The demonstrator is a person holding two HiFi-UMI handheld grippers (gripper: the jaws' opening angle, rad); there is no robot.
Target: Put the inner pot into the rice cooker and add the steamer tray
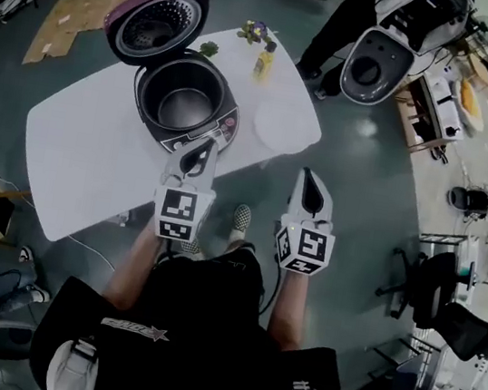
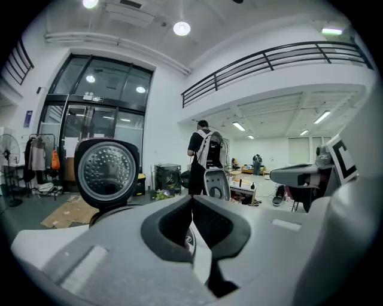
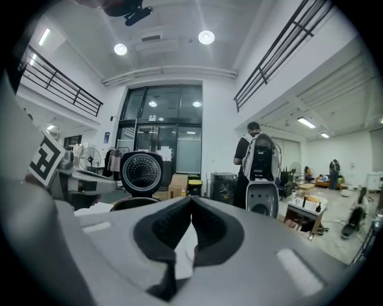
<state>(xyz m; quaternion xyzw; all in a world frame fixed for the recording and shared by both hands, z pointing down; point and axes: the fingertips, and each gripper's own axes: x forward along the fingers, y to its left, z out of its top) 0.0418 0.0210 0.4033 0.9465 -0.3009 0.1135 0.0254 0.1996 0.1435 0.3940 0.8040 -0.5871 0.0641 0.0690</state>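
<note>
Rice cooker (image 1: 233,110) is sitting open on the white table (image 1: 85,155), and I am going from the near side to the far one. Nearest to the person, the left gripper (image 1: 202,148) is hovering over the near part of the table with its jaws pressed together and nothing between them. Its tip is pointing at the front panel of the cooker, just beside it. The right gripper (image 1: 309,176) is also squeezed shut and empty — it is hanging past the near right edge of the table, over the floor. A little farther, the inner pot (image 1: 184,108) seems to be resting already inside the cooker, with the lid (image 1: 156,24) standing up behind it on the far left. To the right of the cooker something pale and round is lying flat on the table. I am taking it for the steamer tray (image 1: 281,124), though it is faint against the white top. It is lying far and slightly left from the right gripper, and far right from the left one — so the right hand is looking nearer to it. Being round, it is showing no long axis. Both pairs of jaws are needing to spread before any grasp.
</note>
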